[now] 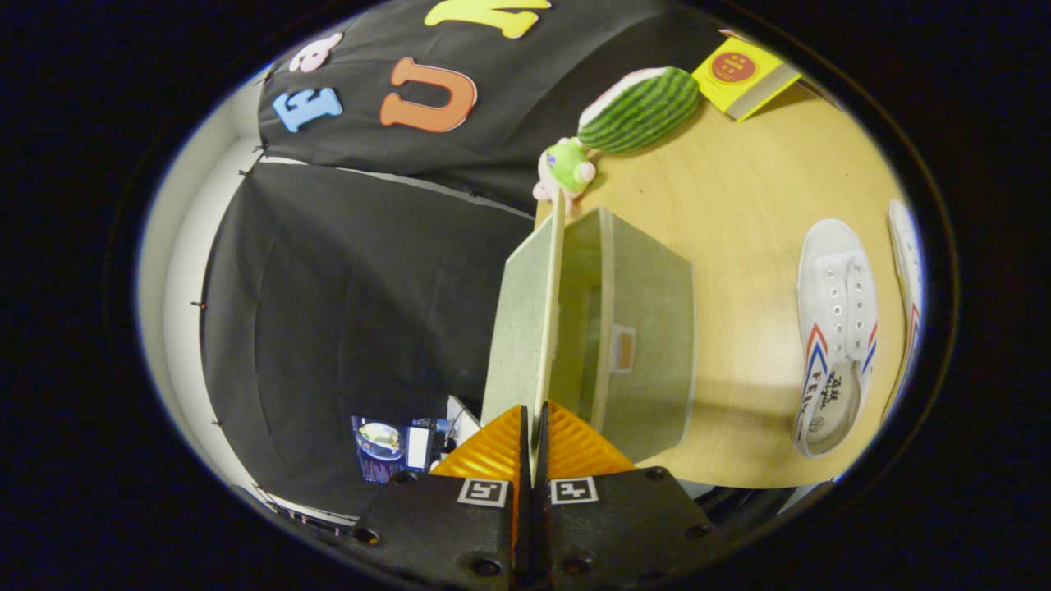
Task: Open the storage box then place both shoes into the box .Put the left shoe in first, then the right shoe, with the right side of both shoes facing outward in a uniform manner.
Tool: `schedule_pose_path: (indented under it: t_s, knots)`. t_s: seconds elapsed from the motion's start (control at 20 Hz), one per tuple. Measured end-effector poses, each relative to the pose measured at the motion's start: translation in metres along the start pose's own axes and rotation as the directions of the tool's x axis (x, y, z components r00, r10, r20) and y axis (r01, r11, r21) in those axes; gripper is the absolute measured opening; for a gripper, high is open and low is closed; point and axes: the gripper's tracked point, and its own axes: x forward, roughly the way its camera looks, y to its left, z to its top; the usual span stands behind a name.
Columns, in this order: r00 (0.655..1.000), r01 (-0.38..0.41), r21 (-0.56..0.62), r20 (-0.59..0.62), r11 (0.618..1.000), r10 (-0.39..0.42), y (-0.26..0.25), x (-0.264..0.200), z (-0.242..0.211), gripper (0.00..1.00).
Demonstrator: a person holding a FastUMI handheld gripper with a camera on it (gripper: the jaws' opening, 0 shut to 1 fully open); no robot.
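My gripper is shut on the edge of the storage box's lid, a thin green fabric-covered panel that runs straight ahead from between the fingers. The lid is lifted away from the green storage box, whose open inside shows beside the lid. The view is rolled, so the wooden table lies to one side. Beyond the box on the table lies a white canvas shoe with red and blue stripes. A second white shoe lies just past it, partly cut off.
A plush watermelon slice and a small green and pink plush toy lie on the table past the box's far end. A yellow book sits beyond the watermelon. Black cloth walls close the booth behind the lid.
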Motion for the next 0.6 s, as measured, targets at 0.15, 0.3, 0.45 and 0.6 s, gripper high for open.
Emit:
schedule_pose_path:
  t_s: [0.15,0.3,0.45,0.6]
  knots:
    - [1.000,-0.001,-0.049,-0.014,0.999,0.001,0.019,0.007,-0.001,0.05]
    - [0.999,-0.045,-0.079,-0.021,0.996,0.044,0.059,0.013,0.000,0.06]
    - [0.996,-0.086,-0.146,-0.035,0.986,0.082,0.107,0.027,0.002,0.05]
    - [0.997,-0.069,-0.252,-0.056,0.965,0.057,0.142,0.053,-0.001,0.05]
